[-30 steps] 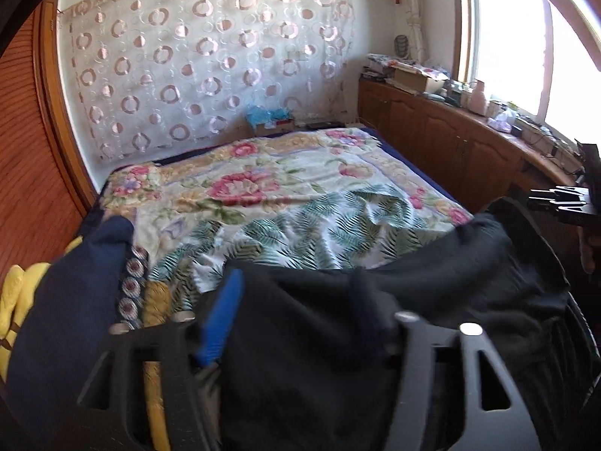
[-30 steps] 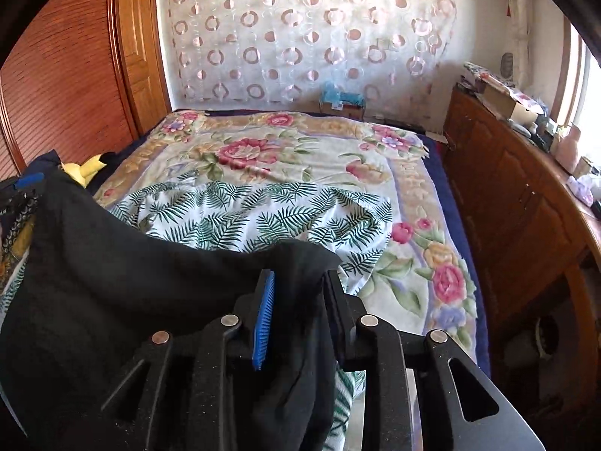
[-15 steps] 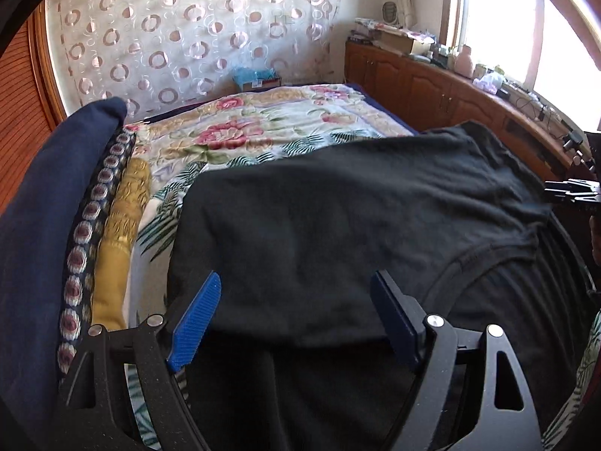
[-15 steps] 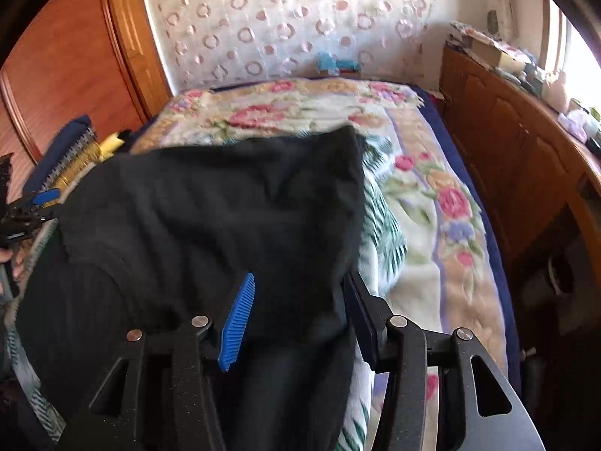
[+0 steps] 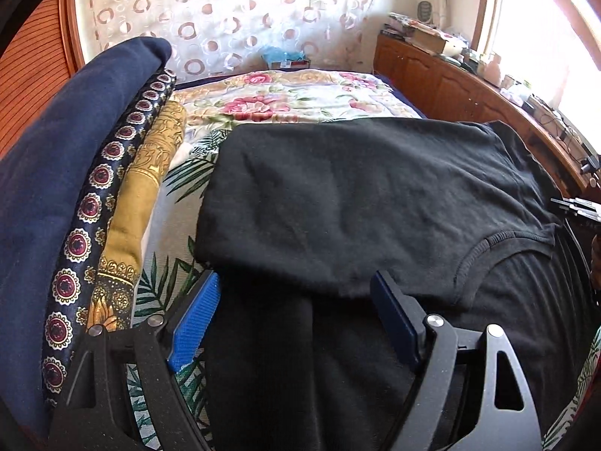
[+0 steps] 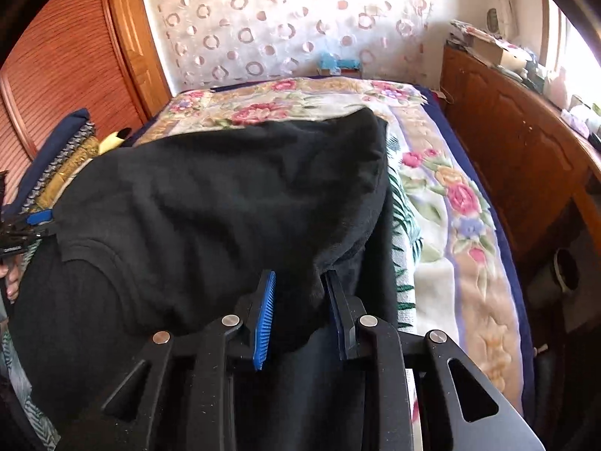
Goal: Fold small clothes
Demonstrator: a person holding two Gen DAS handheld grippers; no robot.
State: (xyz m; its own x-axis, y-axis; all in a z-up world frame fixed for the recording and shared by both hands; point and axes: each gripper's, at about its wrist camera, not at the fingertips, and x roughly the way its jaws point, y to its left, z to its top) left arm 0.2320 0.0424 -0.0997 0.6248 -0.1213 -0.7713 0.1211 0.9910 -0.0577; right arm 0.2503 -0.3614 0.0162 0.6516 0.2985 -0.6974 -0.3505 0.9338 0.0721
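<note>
A black T-shirt (image 5: 357,203) lies on the bed, its upper half folded over toward me, the collar (image 5: 499,240) at the right. My left gripper (image 5: 296,282) is open wide above the near left edge of the fold; the cloth lies between its blue pads (image 5: 195,319) and is not pinched. In the right wrist view the same black T-shirt (image 6: 225,206) fills the middle. My right gripper (image 6: 300,278) has its jaws closing, and a bunch of the folded edge sits pressed between the pads (image 6: 265,312). The left gripper (image 6: 33,221) also shows at that view's left edge.
A stack of folded clothes (image 5: 56,188), navy over a medallion print and mustard cloth, lies left of the shirt. The floral bedspread (image 5: 285,101) stretches to the curtained wall. A wooden cabinet (image 6: 507,143) runs along the bed's right side, and a wooden wardrobe (image 6: 56,75) stands at the left.
The shirt, held up in both grippers, came down onto the bed folded over. My left gripper opened and let it go. My right gripper widened, then narrowed again on the edge.
</note>
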